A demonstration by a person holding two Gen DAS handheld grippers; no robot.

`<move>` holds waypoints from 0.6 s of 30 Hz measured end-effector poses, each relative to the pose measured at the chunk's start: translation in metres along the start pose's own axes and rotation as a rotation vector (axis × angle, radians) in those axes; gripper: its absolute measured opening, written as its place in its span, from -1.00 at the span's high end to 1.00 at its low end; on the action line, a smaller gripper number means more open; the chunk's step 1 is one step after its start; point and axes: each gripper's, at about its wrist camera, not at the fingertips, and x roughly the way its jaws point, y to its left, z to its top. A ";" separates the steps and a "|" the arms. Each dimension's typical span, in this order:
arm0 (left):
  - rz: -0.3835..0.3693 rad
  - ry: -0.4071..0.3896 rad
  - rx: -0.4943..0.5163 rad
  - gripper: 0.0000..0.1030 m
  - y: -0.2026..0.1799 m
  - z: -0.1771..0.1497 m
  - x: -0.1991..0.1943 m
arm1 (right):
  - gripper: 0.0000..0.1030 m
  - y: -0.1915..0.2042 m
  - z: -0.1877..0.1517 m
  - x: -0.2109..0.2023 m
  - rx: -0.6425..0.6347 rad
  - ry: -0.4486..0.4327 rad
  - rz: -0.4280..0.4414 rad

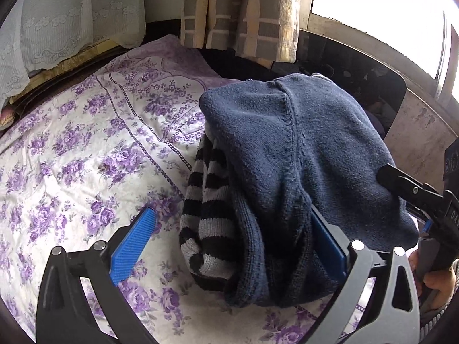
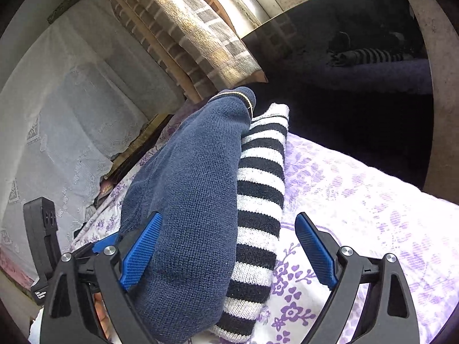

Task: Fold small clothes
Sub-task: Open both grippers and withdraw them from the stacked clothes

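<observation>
A small navy knit sweater [image 1: 301,154] with black-and-grey striped sleeves [image 1: 209,218] lies bunched on the floral bedsheet [image 1: 71,157]. My left gripper [image 1: 232,246] is open, its jaws wide apart around the near end of the bundle; the right blue pad is partly hidden under navy cloth. In the right wrist view the same sweater [image 2: 189,200] and a striped sleeve [image 2: 258,200] lie between the wide-open jaws of my right gripper [image 2: 229,252]. The left gripper's body [image 2: 43,229] shows at the left edge there.
A lace curtain [image 1: 71,20] and a checked beige curtain [image 1: 243,11] hang beyond the bed. A dark glossy headboard [image 2: 358,71] stands at the bed's end below a bright window [image 1: 387,8]. The sheet stretches out to the left.
</observation>
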 end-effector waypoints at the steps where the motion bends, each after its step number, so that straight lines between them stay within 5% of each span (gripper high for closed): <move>1: 0.016 -0.003 0.011 -0.92 -0.003 -0.001 -0.004 | -0.79 0.002 0.001 -0.002 -0.012 -0.003 -0.017; 6: 0.099 -0.043 0.078 -0.92 -0.014 -0.008 -0.027 | -0.79 0.021 -0.002 -0.025 -0.078 -0.021 -0.099; 18: 0.089 -0.097 0.018 -0.92 -0.003 -0.026 -0.092 | -0.82 0.066 -0.020 -0.082 -0.148 -0.016 -0.148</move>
